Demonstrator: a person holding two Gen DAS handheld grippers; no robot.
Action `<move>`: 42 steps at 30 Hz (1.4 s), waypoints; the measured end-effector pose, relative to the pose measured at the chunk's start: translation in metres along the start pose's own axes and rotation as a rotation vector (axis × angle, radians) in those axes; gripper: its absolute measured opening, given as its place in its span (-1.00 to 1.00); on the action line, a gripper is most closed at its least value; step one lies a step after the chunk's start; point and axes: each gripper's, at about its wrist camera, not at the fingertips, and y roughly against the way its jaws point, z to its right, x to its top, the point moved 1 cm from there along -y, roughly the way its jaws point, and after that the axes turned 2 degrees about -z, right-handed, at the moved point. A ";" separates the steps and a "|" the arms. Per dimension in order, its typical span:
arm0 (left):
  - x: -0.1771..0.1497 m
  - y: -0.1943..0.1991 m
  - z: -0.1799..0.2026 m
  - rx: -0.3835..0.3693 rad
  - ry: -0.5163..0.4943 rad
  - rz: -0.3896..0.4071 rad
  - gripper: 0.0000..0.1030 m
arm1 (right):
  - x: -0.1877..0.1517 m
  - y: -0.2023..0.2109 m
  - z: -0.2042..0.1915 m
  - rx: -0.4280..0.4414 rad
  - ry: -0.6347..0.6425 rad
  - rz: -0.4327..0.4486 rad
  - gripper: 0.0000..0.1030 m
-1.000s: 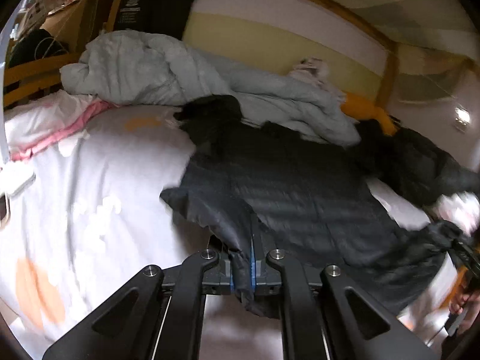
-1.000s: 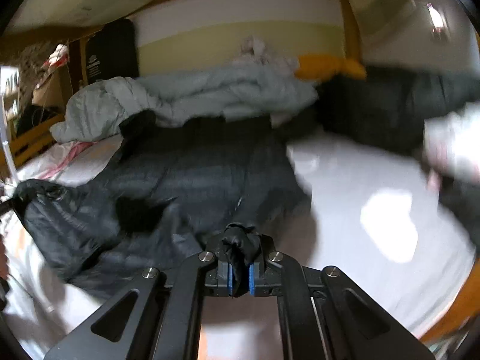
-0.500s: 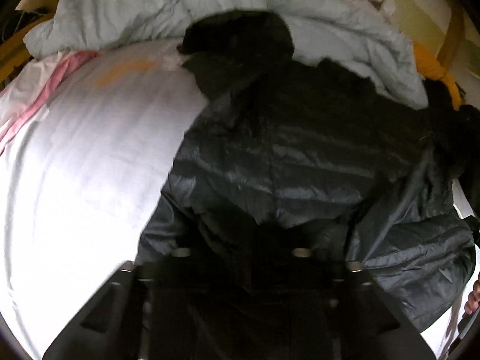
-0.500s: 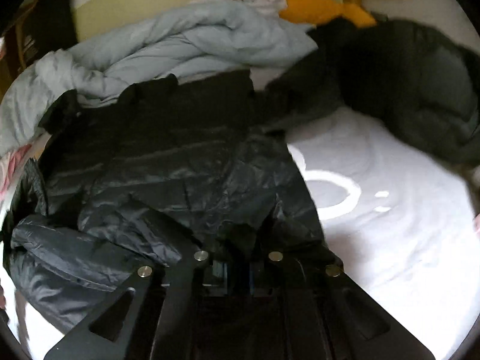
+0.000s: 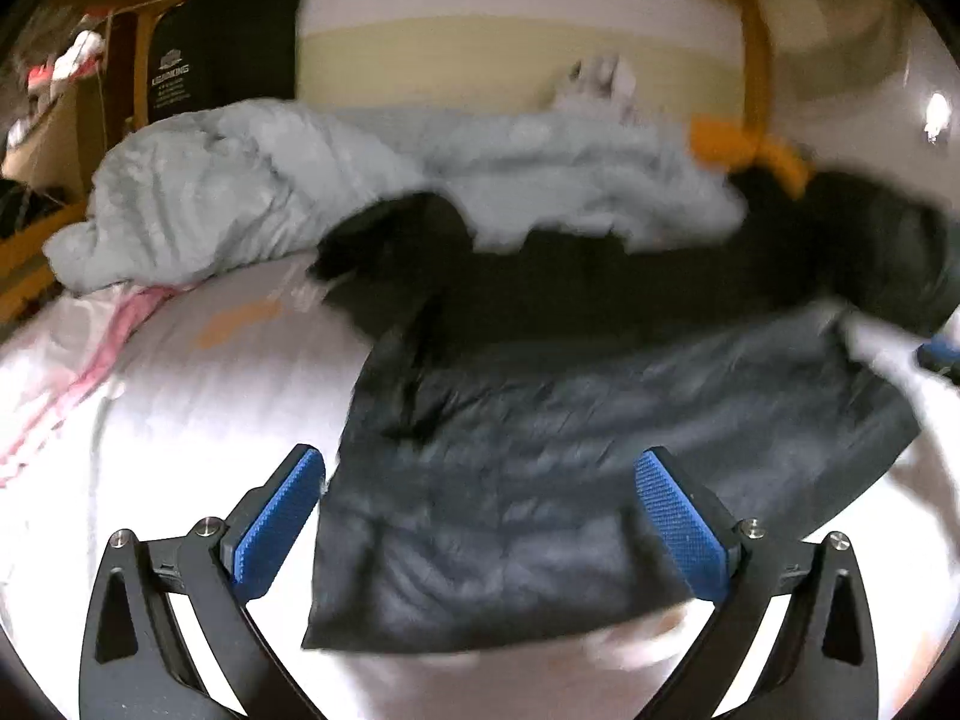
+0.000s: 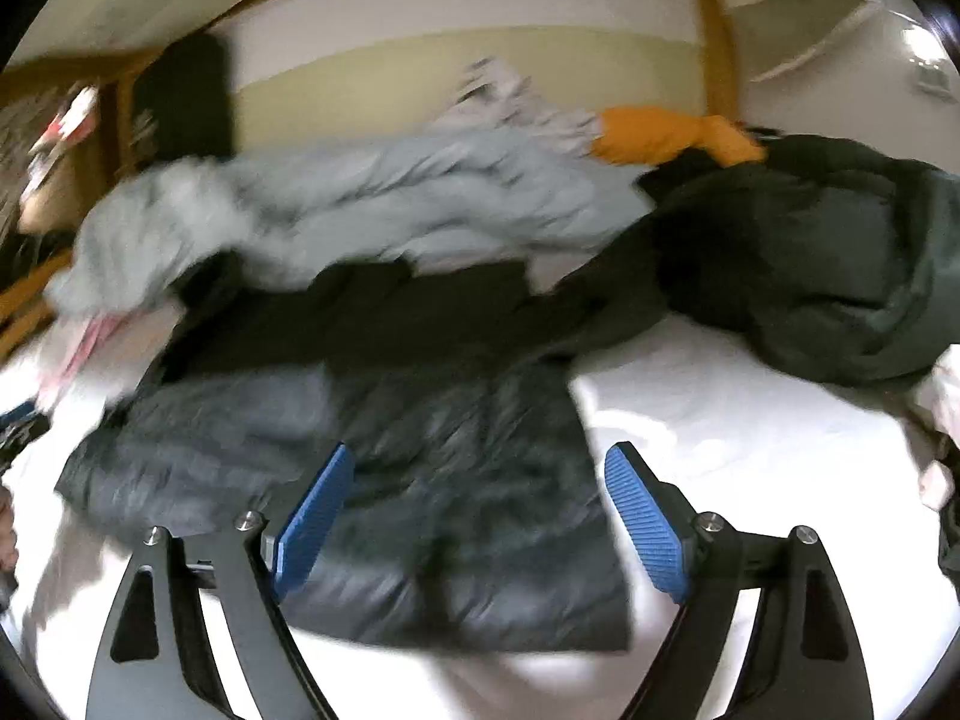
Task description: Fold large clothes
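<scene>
A dark quilted puffer jacket (image 5: 540, 480) lies folded on the white bed sheet (image 5: 180, 408); it also shows in the right wrist view (image 6: 456, 480). My left gripper (image 5: 480, 516) is open and empty, its blue pads (image 5: 276, 522) spread wide above the jacket's near edge. My right gripper (image 6: 474, 516) is open and empty too, held above the jacket's right part, with blue pads (image 6: 648, 522) apart. Both views are blurred by motion.
A pale blue-grey duvet (image 5: 360, 180) is heaped along the far side of the bed. Another dark jacket (image 6: 828, 276) lies bunched at the right, with an orange garment (image 6: 666, 132) behind it. A wooden bed frame and a black panel (image 5: 228, 42) stand at the back.
Both grippers were shut on the jacket's edges, carried them forward over the jacket, and have now let go and opened. The jacket now lies folded over itself.
</scene>
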 end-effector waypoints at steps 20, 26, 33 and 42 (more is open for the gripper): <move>-0.045 -0.022 -0.023 -0.062 0.132 -0.125 -0.79 | -0.046 -0.042 0.034 0.083 -0.192 -0.138 -0.61; -0.067 0.024 -0.016 -0.059 0.102 -0.170 -0.75 | -0.067 0.016 0.028 0.033 -0.225 -0.161 -0.63; -0.062 0.065 -0.023 0.001 0.108 0.047 0.34 | -0.077 0.060 0.033 -0.194 -0.152 -0.022 0.38; -0.031 0.074 0.039 -0.186 -0.018 0.117 0.67 | -0.027 0.077 -0.003 0.077 -0.122 0.091 0.72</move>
